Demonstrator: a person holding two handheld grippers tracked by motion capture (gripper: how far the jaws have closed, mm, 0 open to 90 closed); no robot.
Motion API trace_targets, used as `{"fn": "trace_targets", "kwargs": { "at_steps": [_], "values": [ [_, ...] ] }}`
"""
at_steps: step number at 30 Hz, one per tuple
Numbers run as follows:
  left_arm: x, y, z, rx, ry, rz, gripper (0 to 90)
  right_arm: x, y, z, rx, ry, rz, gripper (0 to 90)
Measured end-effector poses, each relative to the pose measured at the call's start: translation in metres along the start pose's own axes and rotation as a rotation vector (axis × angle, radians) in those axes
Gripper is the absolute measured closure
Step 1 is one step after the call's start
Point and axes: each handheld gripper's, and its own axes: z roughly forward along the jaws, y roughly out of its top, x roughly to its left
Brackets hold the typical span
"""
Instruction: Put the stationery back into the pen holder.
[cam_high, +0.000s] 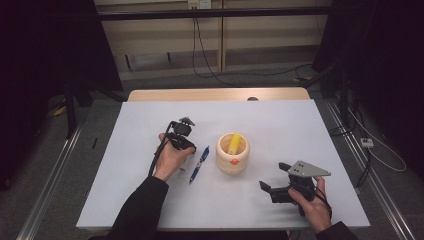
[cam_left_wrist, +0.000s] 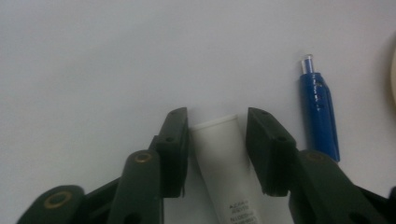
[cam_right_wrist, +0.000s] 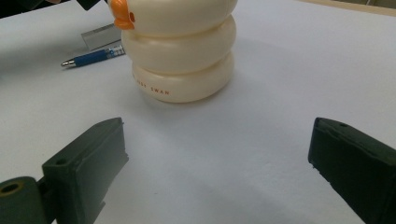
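Note:
A white tube (cam_left_wrist: 223, 163) lies on the pale table (cam_high: 280, 125), its capped end pointing away from me in the left gripper view. My left gripper (cam_left_wrist: 217, 122) points down over it with a black jaw tight against each side. In the high view my left gripper (cam_high: 182, 142) is left of centre, held in a hand, with the tube (cam_high: 184, 164) showing beside the palm. A blue pen (cam_high: 198, 164) lies just right of the tube. The pen (cam_left_wrist: 319, 112) is apart from the right jaw. My right gripper (cam_high: 274, 176) rests open near the front right, empty.
A cream ringed holder (cam_high: 232, 154) with an orange beak stands mid-table and holds a yellow item (cam_high: 234, 142). From my right gripper (cam_right_wrist: 217, 140) the holder (cam_right_wrist: 182, 56) stands a short way ahead, with the pen (cam_right_wrist: 91, 58) behind it to the left. Cables run over the floor beyond the table.

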Motion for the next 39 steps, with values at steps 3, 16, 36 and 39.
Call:
{"fn": "trace_targets", "kwargs": {
  "at_steps": [3,16,36,39],
  "values": [
    [0.000,0.001,0.000,0.004,0.000,-0.012,62.2,0.000,0.000,0.000,0.000,0.001,0.002,3.7],
    [-0.003,0.002,0.000,0.016,0.021,-0.047,65.6,0.000,0.000,0.000,-0.004,0.004,0.019,3.6],
    [0.004,-0.002,-0.019,-0.083,-0.077,-0.032,67.2,0.000,0.000,0.000,-0.001,-0.001,0.010,3.6],
    [0.001,-0.002,-0.027,-0.118,-0.089,-0.023,67.3,0.000,0.000,0.000,-0.002,-0.001,0.012,3.6]
  ]
}}
